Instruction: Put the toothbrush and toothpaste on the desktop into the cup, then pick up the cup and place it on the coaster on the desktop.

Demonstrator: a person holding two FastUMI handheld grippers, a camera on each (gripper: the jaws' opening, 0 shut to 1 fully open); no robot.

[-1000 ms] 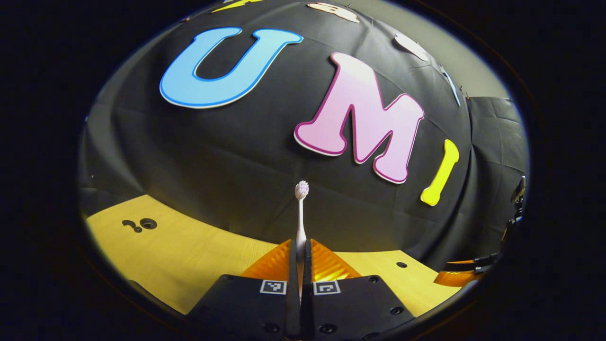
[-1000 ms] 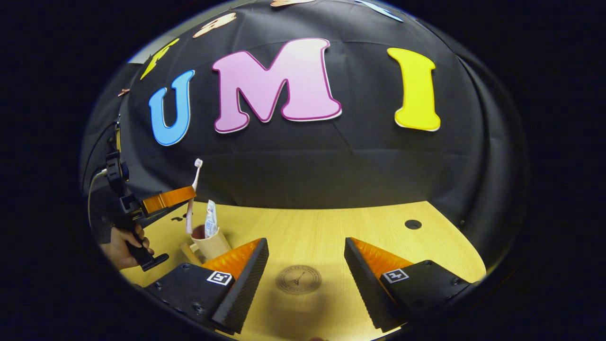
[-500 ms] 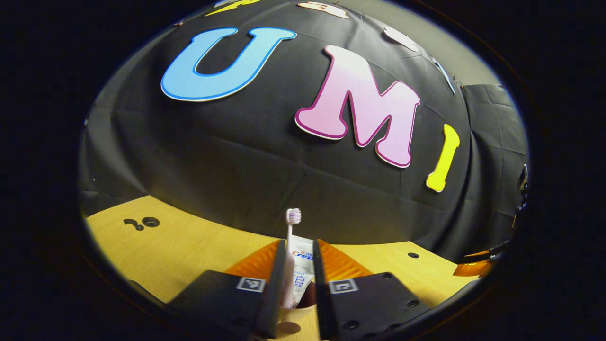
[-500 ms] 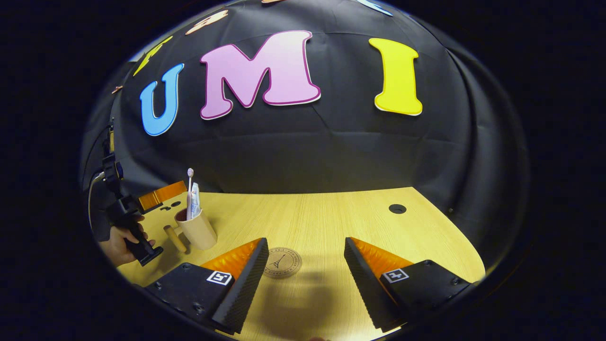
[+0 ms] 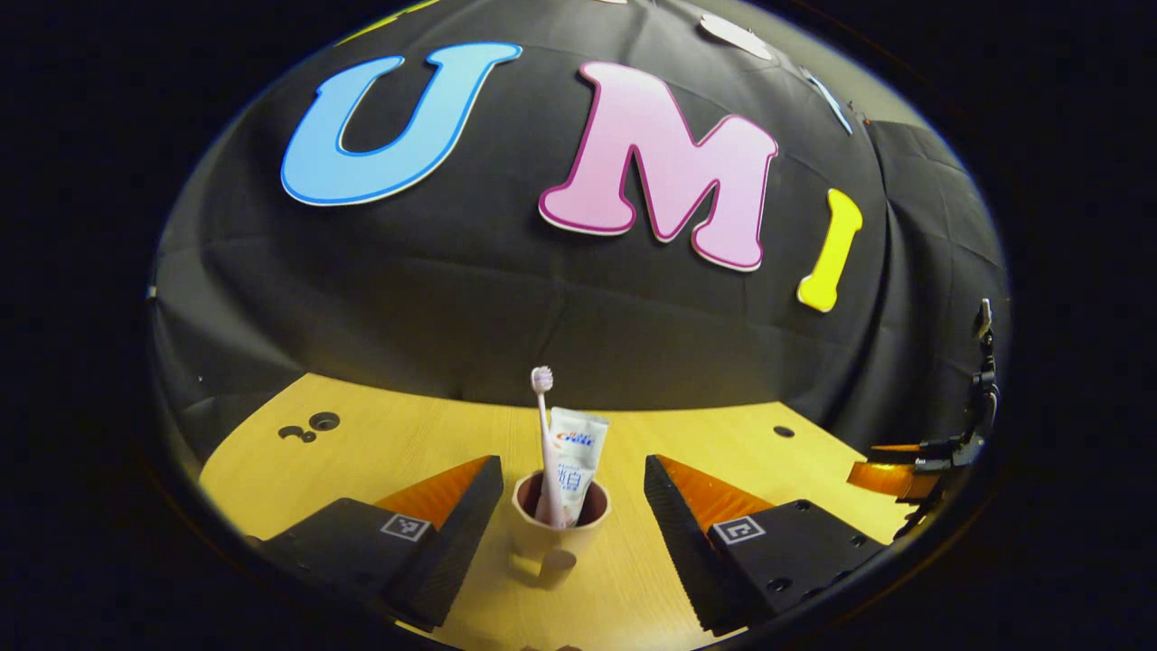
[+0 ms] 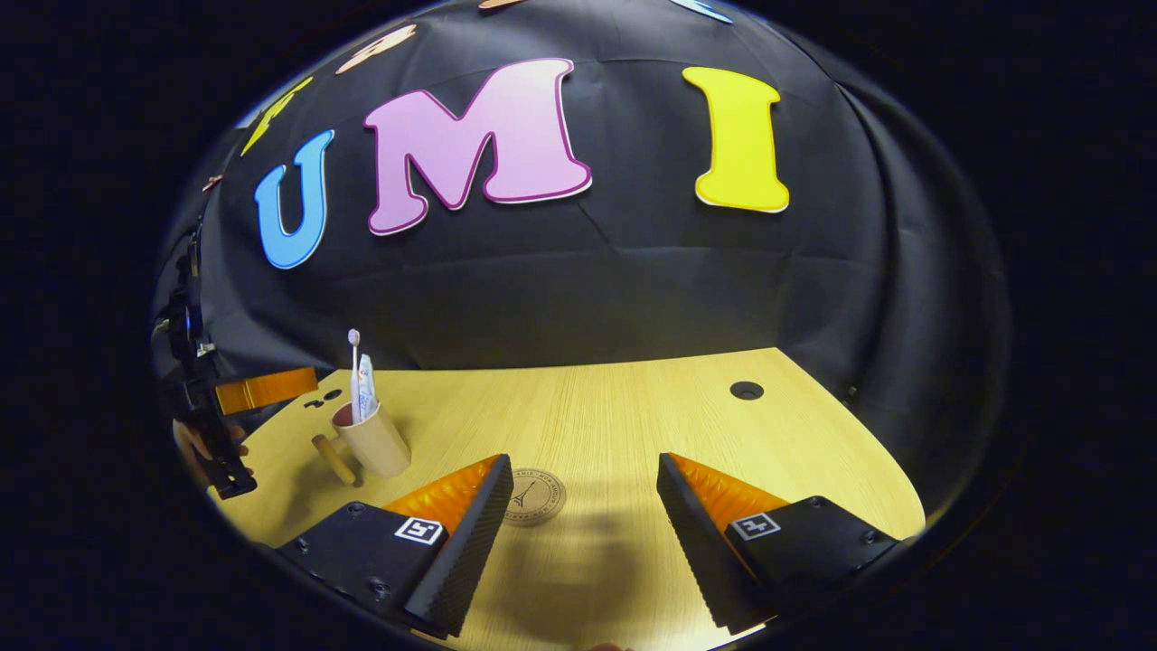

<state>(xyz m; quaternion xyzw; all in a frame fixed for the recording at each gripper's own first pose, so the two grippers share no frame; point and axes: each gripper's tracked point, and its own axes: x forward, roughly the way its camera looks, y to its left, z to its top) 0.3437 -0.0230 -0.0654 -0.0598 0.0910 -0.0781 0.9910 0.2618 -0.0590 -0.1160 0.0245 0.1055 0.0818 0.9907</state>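
Left tool open round cup, label unreadable.

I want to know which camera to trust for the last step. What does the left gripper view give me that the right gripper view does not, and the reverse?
Left gripper view: a look down into the cup, which stands between the open fingers of the left gripper.

Right gripper view: the coaster, lying bare and apart from the cup, just ahead of the open right gripper.

Both: the cup with the toothbrush and toothpaste standing in it, on the desktop.
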